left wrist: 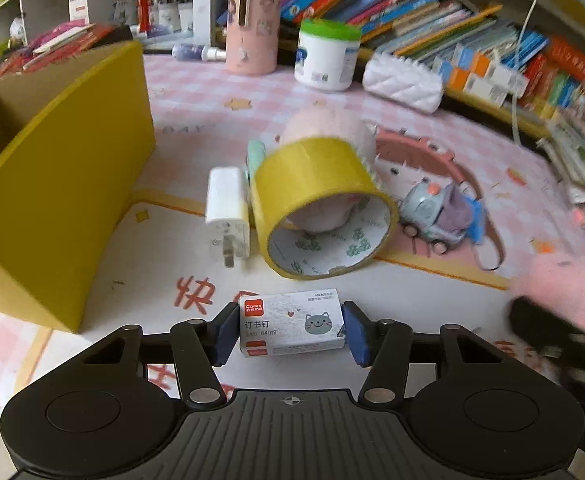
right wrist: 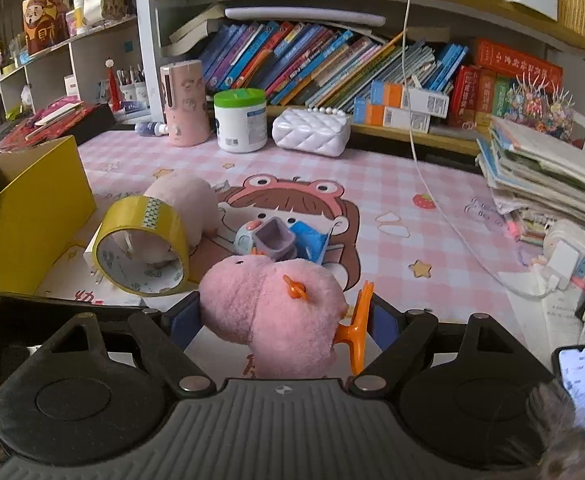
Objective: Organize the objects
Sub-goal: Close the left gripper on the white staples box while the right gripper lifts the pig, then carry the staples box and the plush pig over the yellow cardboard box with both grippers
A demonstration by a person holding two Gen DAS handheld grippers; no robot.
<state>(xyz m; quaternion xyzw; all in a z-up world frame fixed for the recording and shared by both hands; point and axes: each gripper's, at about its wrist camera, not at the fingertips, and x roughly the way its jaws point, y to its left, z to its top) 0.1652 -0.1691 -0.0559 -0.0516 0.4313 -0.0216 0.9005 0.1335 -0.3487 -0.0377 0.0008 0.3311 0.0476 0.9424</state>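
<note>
Desk mat [left wrist: 196, 92], pink check, items listed left to right. Yellow cardboard box [left wrist: 64, 184], open-topped, far left. White plug adapter [left wrist: 228, 216], just beside a yellow tape roll [left wrist: 320, 204] lying on its side. Small toy car [left wrist: 432, 216], right of the roll. Staple box [left wrist: 292, 322]: between the left gripper [left wrist: 290, 330] pads, both touching its ends. Pink plush duck [right wrist: 276, 316]: clamped in the right gripper [right wrist: 280, 320], fingers wide around it.

The staple box [left wrist: 290, 322] reads "Comix", "订书钉" and "24/6"; the mat [left wrist: 180, 130] reads "DAY".
</note>
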